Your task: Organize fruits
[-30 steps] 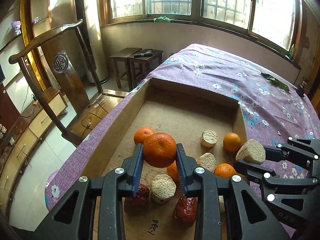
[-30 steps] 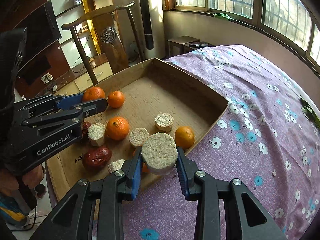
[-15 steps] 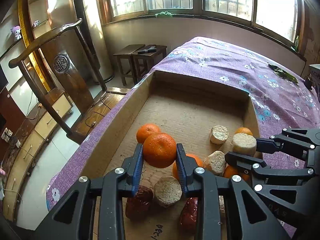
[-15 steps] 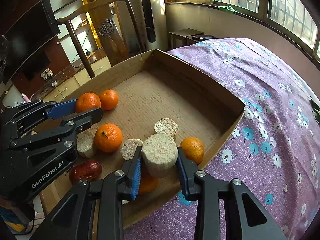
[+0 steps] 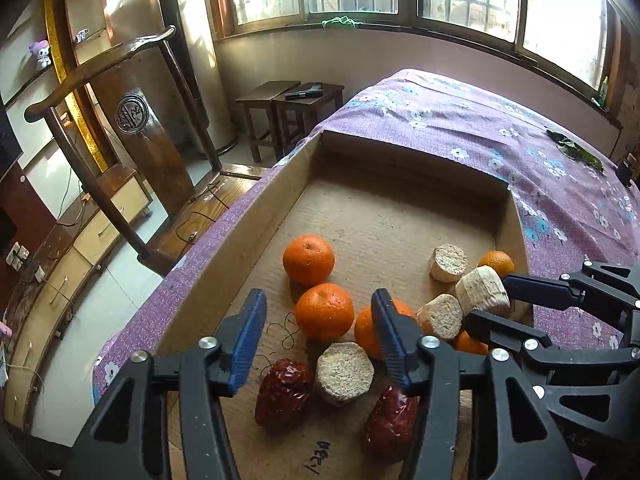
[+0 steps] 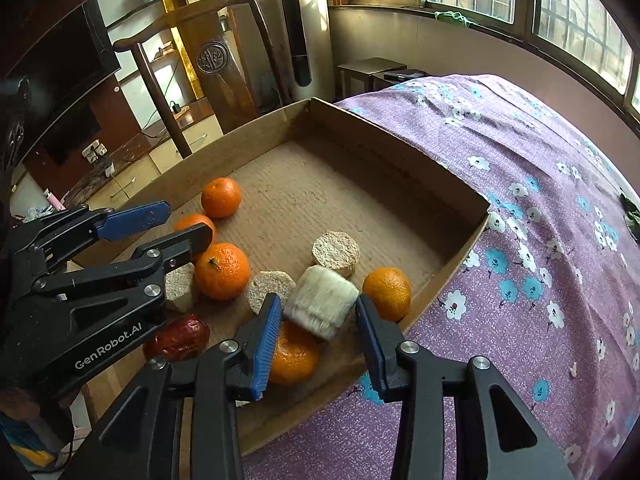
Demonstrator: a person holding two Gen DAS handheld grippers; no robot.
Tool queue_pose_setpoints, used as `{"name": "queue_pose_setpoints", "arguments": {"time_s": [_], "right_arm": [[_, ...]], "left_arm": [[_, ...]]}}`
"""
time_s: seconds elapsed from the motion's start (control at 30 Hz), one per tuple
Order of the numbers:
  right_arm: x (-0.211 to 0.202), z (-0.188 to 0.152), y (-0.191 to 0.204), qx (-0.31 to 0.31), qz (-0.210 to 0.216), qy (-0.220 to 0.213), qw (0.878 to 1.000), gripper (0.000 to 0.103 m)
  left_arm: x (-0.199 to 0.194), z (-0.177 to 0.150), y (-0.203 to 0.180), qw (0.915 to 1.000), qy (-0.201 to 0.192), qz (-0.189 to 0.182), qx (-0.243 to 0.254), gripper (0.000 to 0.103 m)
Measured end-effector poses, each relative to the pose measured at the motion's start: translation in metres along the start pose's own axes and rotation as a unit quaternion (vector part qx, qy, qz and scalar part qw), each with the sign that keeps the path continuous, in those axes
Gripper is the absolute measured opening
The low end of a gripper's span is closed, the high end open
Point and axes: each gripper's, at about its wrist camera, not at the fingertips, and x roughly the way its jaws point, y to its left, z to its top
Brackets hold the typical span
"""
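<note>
A shallow cardboard box (image 5: 412,162) (image 6: 384,130) lies on the purple flowered cloth. In it are several oranges, pale cut cylinders and two red dates (image 5: 285,392). My left gripper (image 5: 318,332) is open over the box; an orange (image 5: 325,311) rests on the box floor just beyond the jaws. My right gripper (image 6: 316,326) is open over the box's right wall; a pale cylinder (image 6: 322,300) sits blurred between the jaws and looks loose. It also shows in the left wrist view (image 5: 482,289). The left gripper shows in the right wrist view (image 6: 172,224).
A wooden chair (image 5: 120,120) stands left of the table, with stools (image 5: 292,108) behind it. The purple cloth (image 6: 540,240) stretches to the right of the box. A green leaf (image 5: 576,150) lies far right on the cloth.
Both grippers opened. The left one let go of its orange, which now rests in the box. The right one released the pale cylinder over the box's right side.
</note>
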Motion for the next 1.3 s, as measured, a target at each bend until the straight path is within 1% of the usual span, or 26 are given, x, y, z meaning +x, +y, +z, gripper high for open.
{"name": "queue_pose_setpoints", "arguments": {"time_s": [0.07, 0.17, 0.23, 0.3, 0.37, 0.43, 0.47, 0.53, 0.6, 0.67, 0.73, 0.9, 1.07, 1.3], "right_arm": [[-0.003, -0.002, -0.001, 0.003, 0.002, -0.002, 1.0, 0.045], [-0.009, -0.006, 0.0, 0.006, 0.002, -0.006, 1.0, 0.047], [-0.015, -0.009, 0.002, 0.007, 0.001, -0.011, 1.0, 0.054], [-0.022, -0.014, 0.004, 0.006, -0.001, -0.018, 1.0, 0.057], [-0.031, -0.02, 0.005, 0.011, -0.004, -0.028, 1.0, 0.06], [-0.039, -0.026, 0.006, 0.02, -0.011, -0.039, 0.999, 0.067], [-0.043, -0.029, 0.007, 0.022, -0.015, -0.045, 0.999, 0.069], [-0.049, -0.035, 0.009, 0.027, -0.028, -0.055, 0.998, 0.077], [-0.054, -0.04, 0.01, 0.034, -0.036, -0.062, 0.997, 0.078], [-0.059, -0.046, 0.01, 0.041, -0.033, -0.067, 0.996, 0.081], [-0.063, -0.049, 0.009, 0.046, -0.035, -0.07, 0.996, 0.084], [-0.074, -0.061, 0.011, 0.053, -0.045, -0.076, 0.995, 0.089], [-0.081, -0.069, 0.013, 0.056, -0.047, -0.078, 0.994, 0.089], [-0.087, -0.071, 0.015, 0.065, -0.049, -0.094, 0.992, 0.092]], "left_arm": [[-0.002, -0.002, -0.001, 1.0, -0.001, 0.001, 0.0, 0.067], [-0.002, -0.007, 0.0, 1.0, -0.001, -0.002, -0.006, 0.07], [-0.005, -0.011, 0.001, 0.9999, -0.005, 0.001, -0.011, 0.07], [-0.011, -0.015, 0.0, 0.9998, -0.014, -0.002, -0.015, 0.072], [-0.017, -0.02, -0.001, 0.9995, -0.024, -0.001, -0.018, 0.081], [-0.024, -0.024, -0.004, 0.9991, -0.038, 0.005, -0.015, 0.082], [-0.027, -0.025, -0.006, 0.9989, -0.044, 0.007, -0.013, 0.083], [-0.034, -0.028, -0.008, 0.9985, -0.053, 0.008, -0.012, 0.085], [-0.04, -0.032, -0.009, 0.9978, -0.064, 0.013, -0.013, 0.086], [-0.046, -0.036, -0.01, 0.9972, -0.073, 0.013, -0.013, 0.091], [-0.052, -0.04, -0.01, 0.9964, -0.082, 0.012, -0.016, 0.092], [-0.064, -0.045, -0.008, 0.9942, -0.103, 0.016, -0.025, 0.094], [-0.074, -0.05, -0.01, 0.9929, -0.115, 0.022, -0.017, 0.094], [-0.079, -0.052, -0.012, 0.9928, -0.116, 0.019, -0.021, 0.095]]}}
